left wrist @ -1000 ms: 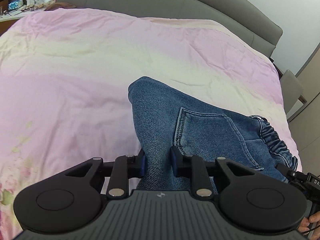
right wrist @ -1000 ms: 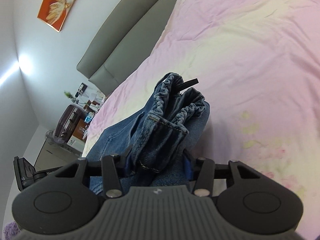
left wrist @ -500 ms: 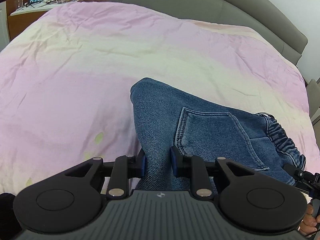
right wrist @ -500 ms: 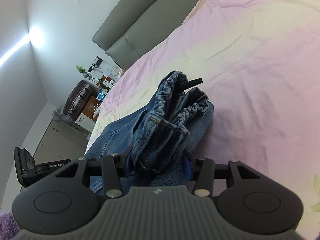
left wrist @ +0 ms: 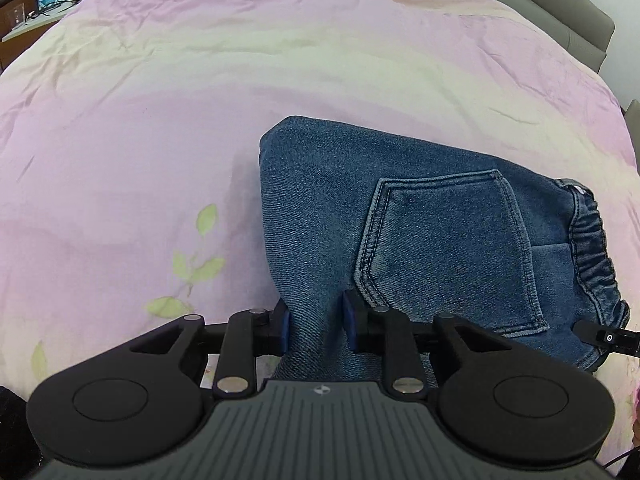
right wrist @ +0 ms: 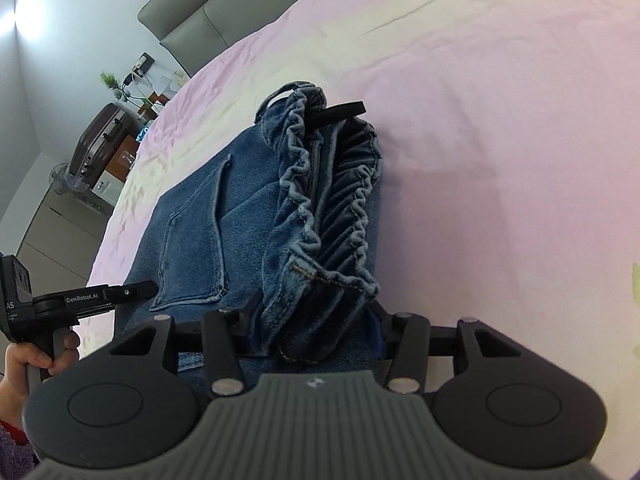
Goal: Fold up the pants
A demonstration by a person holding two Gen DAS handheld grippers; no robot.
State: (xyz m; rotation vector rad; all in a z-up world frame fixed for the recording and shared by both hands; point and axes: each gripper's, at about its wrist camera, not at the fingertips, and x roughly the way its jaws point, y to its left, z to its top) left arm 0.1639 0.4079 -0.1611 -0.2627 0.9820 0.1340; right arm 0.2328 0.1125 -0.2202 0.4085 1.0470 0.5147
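Right now my left gripper has its blue pads pressed into a fold of the jeans, pinching denim between them. Ahead of that tool the pants lie folded on the pink bedspread, a back pocket facing up just ahead and to the right of the fingers, the gathered elastic waistband further right.

My right gripper is clamped on the bunched waistband, which rises in ruffled layers straight ahead of its fingers. A black strap pokes out at the far end of that bunch. To the left of this tool I see the pocket and, beyond it, the other gripper's tip touching the denim.

Far off to the left stands a dark suitcase; whether it is open, or what it holds, I cannot tell.
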